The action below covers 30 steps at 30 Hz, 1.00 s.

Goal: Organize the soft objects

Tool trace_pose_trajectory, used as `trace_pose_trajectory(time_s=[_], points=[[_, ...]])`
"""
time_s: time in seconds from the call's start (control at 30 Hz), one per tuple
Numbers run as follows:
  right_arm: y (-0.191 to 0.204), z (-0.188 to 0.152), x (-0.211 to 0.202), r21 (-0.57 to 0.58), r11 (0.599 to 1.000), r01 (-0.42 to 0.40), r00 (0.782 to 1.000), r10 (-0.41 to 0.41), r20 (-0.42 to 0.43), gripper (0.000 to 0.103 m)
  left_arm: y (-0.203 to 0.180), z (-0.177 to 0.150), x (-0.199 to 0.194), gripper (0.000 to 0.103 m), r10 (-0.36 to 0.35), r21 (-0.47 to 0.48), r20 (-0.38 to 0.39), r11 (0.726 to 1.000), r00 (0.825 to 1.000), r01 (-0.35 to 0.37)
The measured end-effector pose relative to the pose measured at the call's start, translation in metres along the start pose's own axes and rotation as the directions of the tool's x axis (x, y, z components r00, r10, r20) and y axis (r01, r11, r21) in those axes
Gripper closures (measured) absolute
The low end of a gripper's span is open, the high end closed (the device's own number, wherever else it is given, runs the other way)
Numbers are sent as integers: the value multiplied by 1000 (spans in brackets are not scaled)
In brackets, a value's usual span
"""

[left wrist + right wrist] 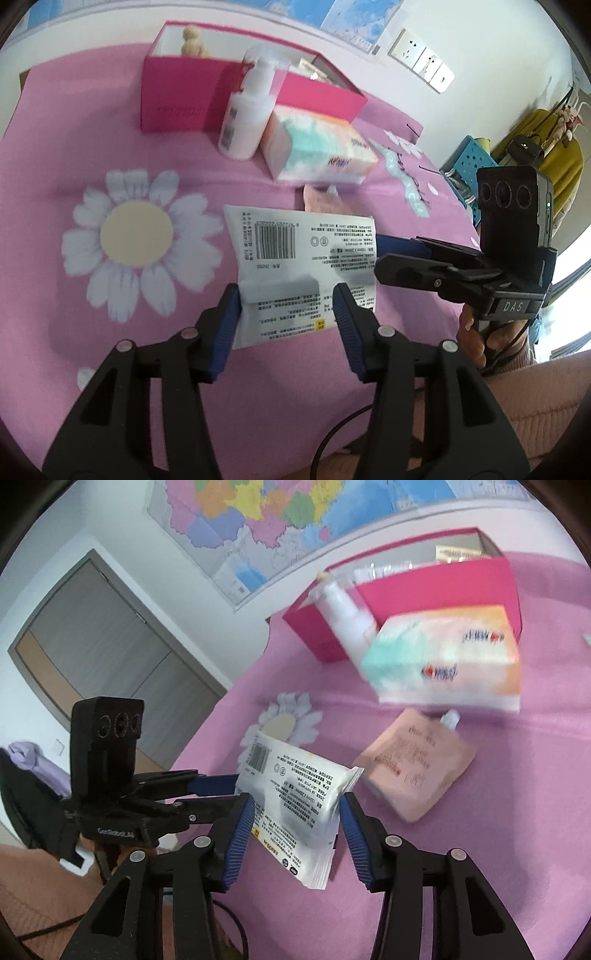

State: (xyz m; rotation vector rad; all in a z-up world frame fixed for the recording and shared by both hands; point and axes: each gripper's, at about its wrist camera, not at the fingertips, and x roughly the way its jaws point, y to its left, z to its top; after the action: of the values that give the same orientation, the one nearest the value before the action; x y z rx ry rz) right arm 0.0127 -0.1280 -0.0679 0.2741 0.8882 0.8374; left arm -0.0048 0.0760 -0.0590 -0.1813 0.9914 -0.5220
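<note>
Fingers: your left gripper (286, 314) and right gripper (297, 829) fingers bracket the white wipes pack (301, 262), part open; pad contact unclear.
Pack: crinkly film, printed side up, on the pink bedspread (147, 170).
Beyond: peach spouted pouch (417, 766), soft tissue pack (319, 147), pump bottle (247, 114).
Far: magenta box (177, 96), open, plush toy (192, 40) inside.

walls: we see white paint, a coloured map (280, 520), switch plates (421, 61) | door: grey-brown panels (107, 642) | bed: pink daisy-print cover (122, 236) | light: daylight at right edge (576, 258)
</note>
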Motion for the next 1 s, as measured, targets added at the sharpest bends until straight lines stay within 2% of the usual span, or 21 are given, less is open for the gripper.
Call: trace_pose_trajectory(time_s=[0.6,0.8,0.87,0.93,1.0], points=[[-10,22,-37,-24,997,78,994,-76,78,53,-22,42,2,50,26,60,68,998,997,-30],[-12,26,-41,-35,996,85,993,-82,89,53,-28,50,1,50,4,72,79,997,997,-10],[-10,27,-42,-42,996,81,993,-77,92,54,-33,53,1,62,-25,81,70,997,997,20],[-5,31,-36,-46,997,60,994,-56,90,58,-36,54,5,64,11,90,75,996,997,-18],[-1,33,-32,-60,994,88,993,-82,87,61,-31,52,11,65,0,76,56,997,998,-4]])
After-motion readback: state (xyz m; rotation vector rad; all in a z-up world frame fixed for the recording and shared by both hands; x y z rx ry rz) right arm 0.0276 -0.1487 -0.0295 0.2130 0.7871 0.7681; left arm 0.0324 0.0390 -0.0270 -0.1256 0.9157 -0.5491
